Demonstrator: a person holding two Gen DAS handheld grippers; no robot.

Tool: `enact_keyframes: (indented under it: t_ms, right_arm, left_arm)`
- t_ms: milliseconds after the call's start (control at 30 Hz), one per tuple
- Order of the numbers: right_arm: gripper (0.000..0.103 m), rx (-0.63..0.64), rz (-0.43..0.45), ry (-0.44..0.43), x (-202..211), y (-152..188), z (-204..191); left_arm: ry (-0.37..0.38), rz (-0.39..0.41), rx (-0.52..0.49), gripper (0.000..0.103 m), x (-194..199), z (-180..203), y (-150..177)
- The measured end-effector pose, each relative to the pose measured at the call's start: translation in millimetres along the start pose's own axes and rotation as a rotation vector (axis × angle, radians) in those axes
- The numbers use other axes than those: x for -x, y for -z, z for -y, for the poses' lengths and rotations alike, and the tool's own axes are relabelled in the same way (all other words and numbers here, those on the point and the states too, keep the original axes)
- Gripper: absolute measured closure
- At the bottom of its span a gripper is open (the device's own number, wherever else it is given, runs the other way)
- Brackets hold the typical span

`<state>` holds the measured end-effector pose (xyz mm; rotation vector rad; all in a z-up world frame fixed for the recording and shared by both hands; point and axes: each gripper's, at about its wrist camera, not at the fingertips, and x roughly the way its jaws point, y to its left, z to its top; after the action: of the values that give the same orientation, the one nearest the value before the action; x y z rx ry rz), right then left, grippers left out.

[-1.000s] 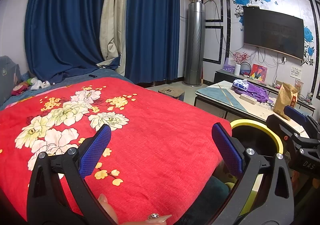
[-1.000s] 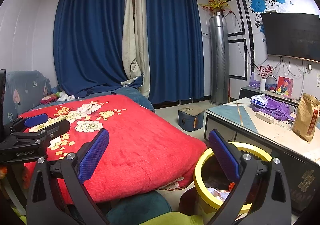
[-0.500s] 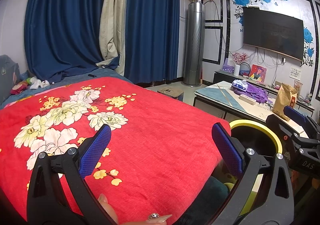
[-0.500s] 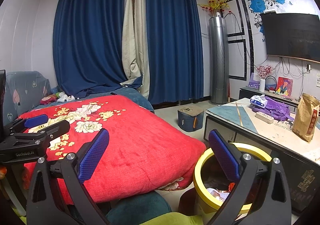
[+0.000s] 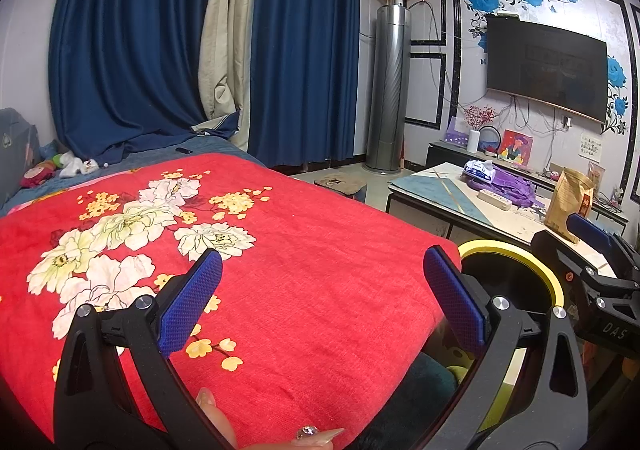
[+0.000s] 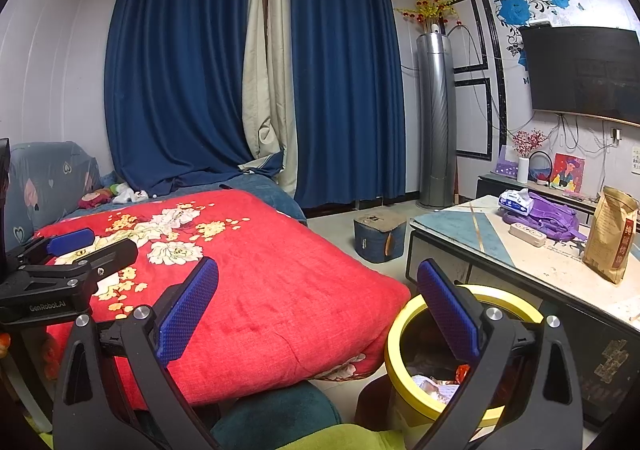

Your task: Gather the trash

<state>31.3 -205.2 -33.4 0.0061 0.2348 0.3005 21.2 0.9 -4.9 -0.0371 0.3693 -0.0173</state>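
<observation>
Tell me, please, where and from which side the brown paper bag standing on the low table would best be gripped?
Probably near its folded top. The brown paper bag stands upright near the table edge facing the yellow bin, with the top pinched narrow above a fuller body. The right tool, open and empty, could come from that front side and close across the flat faces.

Both wrist views face the blue curtains (image 5: 120, 50) from low beside the bed (image 6: 260, 290), sharing bed, yellow-rimmed bin (image 6: 394, 354) and counter (image 5: 448, 190).
</observation>
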Motion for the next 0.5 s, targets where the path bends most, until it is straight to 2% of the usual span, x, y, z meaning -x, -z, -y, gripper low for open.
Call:
enact_keyframes:
  t_ms: [267, 333, 500]
  right_arm:
    - [0.006, 0.001, -0.001, 0.001, -1, -1, 0]
    - [0.006, 0.0, 0.0, 0.001, -1, -1, 0]
    - [0.006, 0.0, -0.002, 0.002, -1, -1, 0]
  left_arm:
    - [0.0, -0.003, 0.0, 0.011, 2, 5, 1]
    - [-0.019, -0.006, -0.005, 0.011, 1, 7, 1]
    - [-0.032, -0.038, -0.009, 0.011, -4, 14, 6]
